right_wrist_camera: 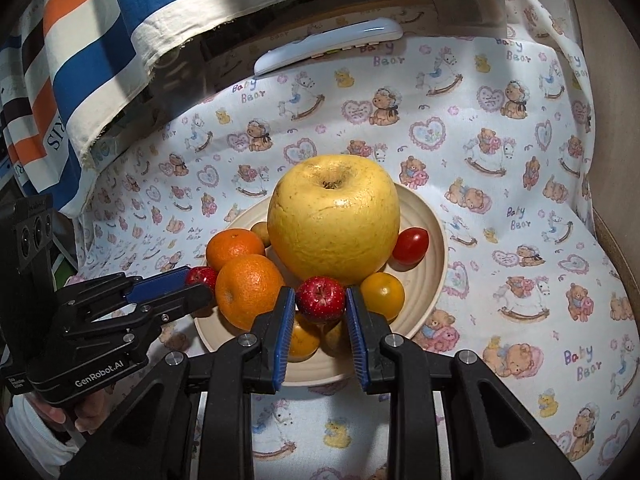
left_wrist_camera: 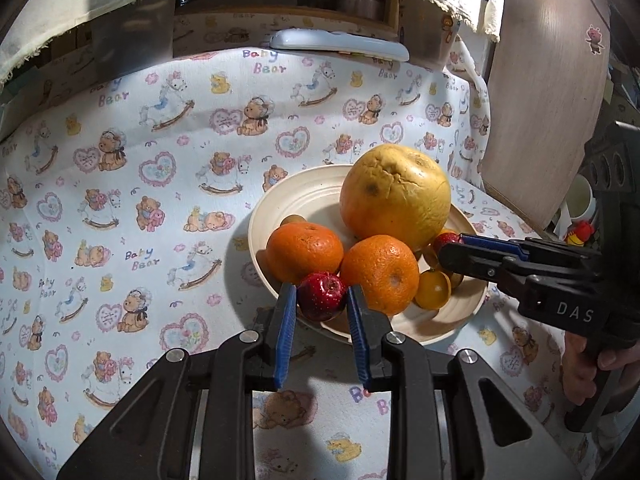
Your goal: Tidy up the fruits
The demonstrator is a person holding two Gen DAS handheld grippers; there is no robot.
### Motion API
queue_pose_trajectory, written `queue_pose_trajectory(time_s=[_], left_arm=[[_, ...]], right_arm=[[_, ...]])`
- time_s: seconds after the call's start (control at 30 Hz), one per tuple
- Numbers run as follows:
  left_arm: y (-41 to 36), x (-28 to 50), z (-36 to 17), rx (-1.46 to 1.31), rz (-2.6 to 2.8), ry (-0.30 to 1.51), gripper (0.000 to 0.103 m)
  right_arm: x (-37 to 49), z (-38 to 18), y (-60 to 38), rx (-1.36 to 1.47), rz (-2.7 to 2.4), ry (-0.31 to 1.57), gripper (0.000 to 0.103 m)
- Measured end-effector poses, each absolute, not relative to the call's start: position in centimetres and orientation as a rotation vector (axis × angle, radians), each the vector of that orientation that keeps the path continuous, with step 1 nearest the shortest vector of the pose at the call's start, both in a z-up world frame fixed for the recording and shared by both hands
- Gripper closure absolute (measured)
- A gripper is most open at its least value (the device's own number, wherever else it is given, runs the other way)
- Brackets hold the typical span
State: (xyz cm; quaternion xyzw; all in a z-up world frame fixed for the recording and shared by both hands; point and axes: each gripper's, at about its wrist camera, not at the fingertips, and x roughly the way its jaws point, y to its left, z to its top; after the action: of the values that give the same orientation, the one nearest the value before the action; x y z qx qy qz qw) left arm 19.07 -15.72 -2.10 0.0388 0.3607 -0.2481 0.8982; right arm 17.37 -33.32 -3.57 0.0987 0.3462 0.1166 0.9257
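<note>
Bowl: the bowl point(left_wrist_camera: 256, 216) stood on the cloth-covered counter point(left_wrist_camera: 120, 200), piled with a pomelo point(left_wrist_camera: 394, 196), two oranges point(left_wrist_camera: 304, 252) and small yellow and red fruits, so the fruit was gathered in one place.

Left apple: a small red apple point(left_wrist_camera: 322, 296) sat at the bowl's near rim, beside the oranges, between the blue pads of the left gripper point(left_wrist_camera: 321, 300).

Left fingers: they stood either side of that apple, closed in to its width; contact looked likely, but I could not tell if they pressed on it.

Right apple: a second red apple point(right_wrist_camera: 320, 294) lay among the yellow fruits point(right_wrist_camera: 382, 294) below the pomelo, framed by the right gripper point(right_wrist_camera: 320, 300).

Right fingers: likewise snug at the apple's sides, a firm clamp not certain.

Pose: both grippers reached in low and roughly level from opposite sides of the bowl, each aimed at its own apple.

Judgement: each apple seemed either just set down or about to be lifted.

Remote: a white remote point(left_wrist_camera: 340, 42) lay at the far edge, well apart.
</note>
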Motion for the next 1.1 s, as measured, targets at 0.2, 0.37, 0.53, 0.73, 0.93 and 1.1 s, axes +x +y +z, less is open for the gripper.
queue_pose_trajectory(time_s=[0.2, 0.37, 0.53, 0.73, 0.93, 1.1], left_arm=[[-15.9, 18.9, -2.2, 0.089, -0.518, 0.741, 0.078], [-15.9, 18.8, -1.9, 0.083, -0.528, 0.732, 0.070], [-15.5, 18.5, -1.2, 0.075, -0.513, 0.697, 0.060], [-14.3, 17.8, 0.5, 0.053, -0.484, 0.628, 0.060], [-12.5, 16.0, 3.3, 0.022, -0.454, 0.526, 0.054], [-10.5, 13.7, 5.5, 0.022, -0.416, 0.433, 0.025]], right_arm=[[17.5, -3.6, -33.4, 0.204, 0.236, 0.713, 0.076], [17.4, -3.5, -33.3, 0.201, 0.232, 0.719, 0.076], [16.9, -3.0, -33.3, 0.181, 0.214, 0.693, 0.076], [15.9, -2.0, -33.0, 0.156, 0.187, 0.632, 0.076], [13.8, 0.1, -32.1, 0.092, 0.130, 0.505, 0.075], [11.9, 1.9, -30.6, 0.048, 0.127, 0.396, 0.075]])
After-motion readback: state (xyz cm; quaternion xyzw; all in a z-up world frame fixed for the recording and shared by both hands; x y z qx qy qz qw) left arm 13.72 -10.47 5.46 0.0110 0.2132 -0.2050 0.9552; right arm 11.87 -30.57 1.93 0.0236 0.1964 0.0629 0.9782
